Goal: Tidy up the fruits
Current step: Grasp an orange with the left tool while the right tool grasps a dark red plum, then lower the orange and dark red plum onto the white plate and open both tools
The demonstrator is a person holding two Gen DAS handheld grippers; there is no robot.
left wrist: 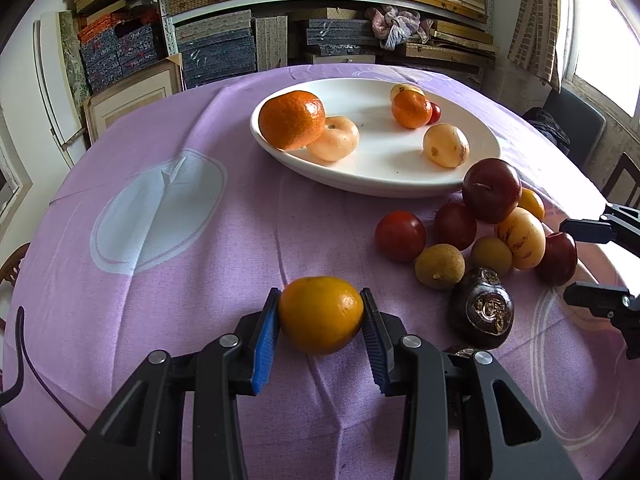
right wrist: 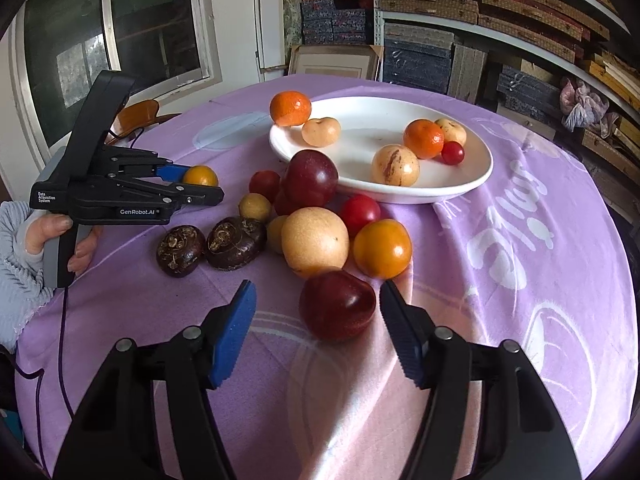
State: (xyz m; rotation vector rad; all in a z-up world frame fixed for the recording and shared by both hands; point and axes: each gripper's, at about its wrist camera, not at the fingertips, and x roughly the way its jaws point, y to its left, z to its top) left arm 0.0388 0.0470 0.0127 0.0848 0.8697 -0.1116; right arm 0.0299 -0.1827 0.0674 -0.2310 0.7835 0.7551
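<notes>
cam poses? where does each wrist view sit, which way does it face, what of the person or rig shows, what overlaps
Left wrist: on the left gripper, looking down its fingers across the purple tablecloth to the white oval plate; pads clamp a small yellow-orange citrus fruit; right gripper tips at the right edge.
Right wrist: on the right gripper, facing the plate; open jaws flank a dark red plum; the left gripper and the hand holding it show at left.
Shared: plate, loose fruit pile, both brown water chestnuts, back shelves.
</notes>
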